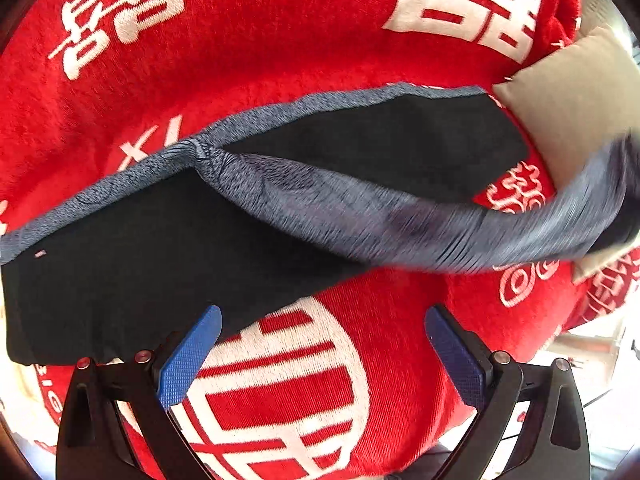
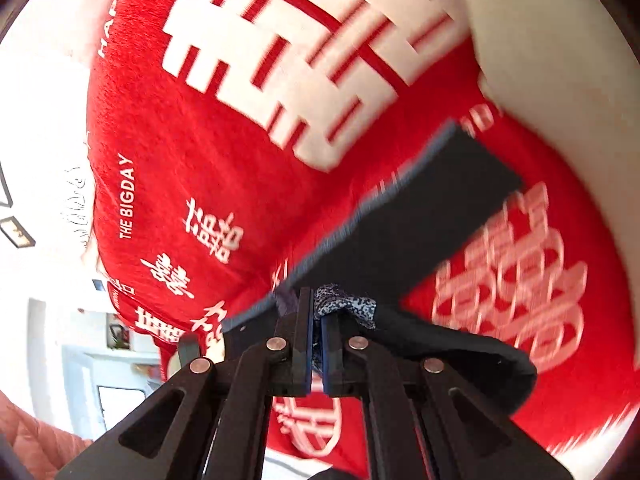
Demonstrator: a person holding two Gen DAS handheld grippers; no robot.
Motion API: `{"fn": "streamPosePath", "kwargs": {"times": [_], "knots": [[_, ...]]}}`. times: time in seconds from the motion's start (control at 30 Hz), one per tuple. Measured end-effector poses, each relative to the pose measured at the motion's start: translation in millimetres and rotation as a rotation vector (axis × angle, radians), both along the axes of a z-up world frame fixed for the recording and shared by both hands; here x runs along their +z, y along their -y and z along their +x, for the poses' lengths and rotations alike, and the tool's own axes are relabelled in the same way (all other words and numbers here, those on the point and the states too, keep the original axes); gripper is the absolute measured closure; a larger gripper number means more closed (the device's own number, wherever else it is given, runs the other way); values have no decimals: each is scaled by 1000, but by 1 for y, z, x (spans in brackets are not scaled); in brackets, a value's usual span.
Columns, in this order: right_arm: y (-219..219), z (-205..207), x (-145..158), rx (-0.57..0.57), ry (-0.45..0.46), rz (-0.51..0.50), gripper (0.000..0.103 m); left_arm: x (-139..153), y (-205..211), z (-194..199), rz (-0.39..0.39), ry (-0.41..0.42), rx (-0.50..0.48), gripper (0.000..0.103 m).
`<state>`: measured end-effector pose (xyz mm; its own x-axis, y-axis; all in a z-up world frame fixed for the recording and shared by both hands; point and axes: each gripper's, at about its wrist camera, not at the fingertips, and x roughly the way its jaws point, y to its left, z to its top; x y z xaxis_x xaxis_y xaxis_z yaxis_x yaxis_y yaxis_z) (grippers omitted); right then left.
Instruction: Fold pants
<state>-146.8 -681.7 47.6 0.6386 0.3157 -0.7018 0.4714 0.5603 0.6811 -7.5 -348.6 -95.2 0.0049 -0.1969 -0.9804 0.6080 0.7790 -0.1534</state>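
Observation:
Black pants (image 1: 132,264) with a grey-blue side stripe lie on a red blanket (image 1: 280,56) with white characters. One leg (image 1: 400,224) is lifted and drawn to the right, blurred, its grey mesh inside showing. My left gripper (image 1: 322,344) hangs open above the blanket, just below the pants' edge, with nothing between its blue pads (image 1: 188,360). In the right wrist view my right gripper (image 2: 317,316) is shut on a bunch of the pants' speckled grey fabric (image 2: 352,306). The other black leg (image 2: 424,216) stretches away from it across the blanket (image 2: 192,140).
A beige cushion (image 1: 576,108) lies at the blanket's right side, touching the pants' far end. A white surface (image 2: 560,72) borders the blanket on the upper right. Room furniture and a white floor show past the blanket's left edge.

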Motion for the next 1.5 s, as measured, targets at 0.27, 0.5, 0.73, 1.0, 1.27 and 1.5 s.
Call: {"fn": "streamPosePath", "kwargs": {"times": [0.27, 0.5, 0.73, 1.0, 1.27, 1.5], "knots": [[78, 78, -39, 9, -128, -153, 100, -24, 40, 41, 28, 66, 142, 1], [99, 121, -105, 111, -284, -246, 100, -45, 59, 68, 51, 111, 192, 1], [121, 126, -125, 51, -363, -230, 44, -73, 63, 74, 123, 123, 164, 1], [96, 103, -73, 111, -326, -334, 48, -64, 66, 83, 113, 136, 188, 1], [82, 102, -132, 182, -560, -511, 103, -82, 74, 88, 145, 134, 206, 1], [99, 103, -117, 71, -507, -477, 102, -70, 78, 103, 127, 157, 234, 1]]}}
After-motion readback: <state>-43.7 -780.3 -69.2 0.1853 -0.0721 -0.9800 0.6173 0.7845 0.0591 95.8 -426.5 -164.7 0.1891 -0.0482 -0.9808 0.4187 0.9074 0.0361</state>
